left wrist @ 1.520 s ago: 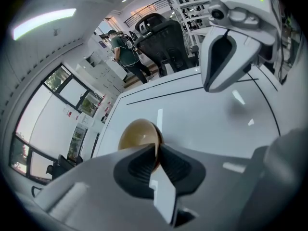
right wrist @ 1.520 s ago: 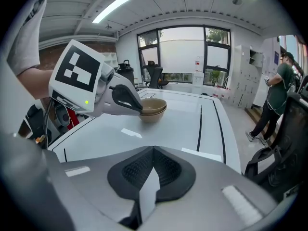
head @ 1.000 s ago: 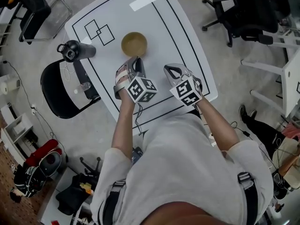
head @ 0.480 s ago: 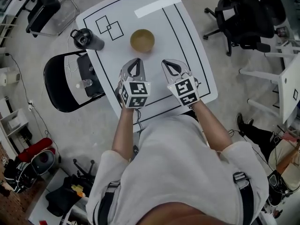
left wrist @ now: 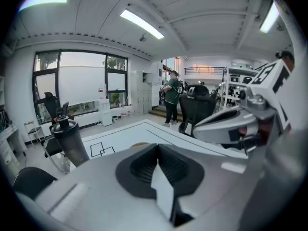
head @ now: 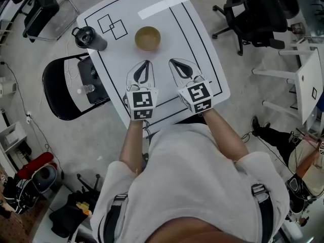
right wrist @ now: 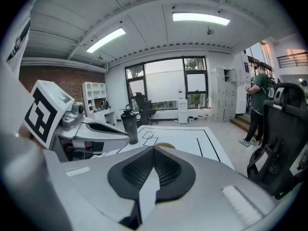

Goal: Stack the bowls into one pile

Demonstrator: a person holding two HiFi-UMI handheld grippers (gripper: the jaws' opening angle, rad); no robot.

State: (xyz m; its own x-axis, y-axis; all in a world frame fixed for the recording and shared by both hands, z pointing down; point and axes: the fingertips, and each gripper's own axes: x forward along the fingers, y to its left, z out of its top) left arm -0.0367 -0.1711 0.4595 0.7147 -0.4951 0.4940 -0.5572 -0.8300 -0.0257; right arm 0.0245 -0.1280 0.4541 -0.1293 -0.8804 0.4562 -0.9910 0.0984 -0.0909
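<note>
A tan bowl (head: 147, 38) stands on the white table (head: 197, 44) inside the black-lined rectangle; whether more bowls are nested in it I cannot tell. My left gripper (head: 145, 63) and right gripper (head: 173, 62) hover side by side a short way nearer to me than the bowl, both shut with nothing between the jaws. In the left gripper view only the bowl's rim (left wrist: 140, 144) peeks over the shut jaws of the left gripper (left wrist: 157, 146). The right gripper view likewise shows a sliver of the bowl (right wrist: 166, 146) beyond the right gripper (right wrist: 154, 148).
A dark shaker bottle (head: 87, 38) stands at the table's left edge, beside two overlapping drawn squares (head: 112, 26). A black chair (head: 68, 87) sits left of the table, and office chairs (head: 255, 14) are at the right. A person (left wrist: 171, 100) stands far off.
The left gripper has drawn back a little from the bowl and straightened. Both grippers now sit level side by side, still shut. The bowl has not moved.
</note>
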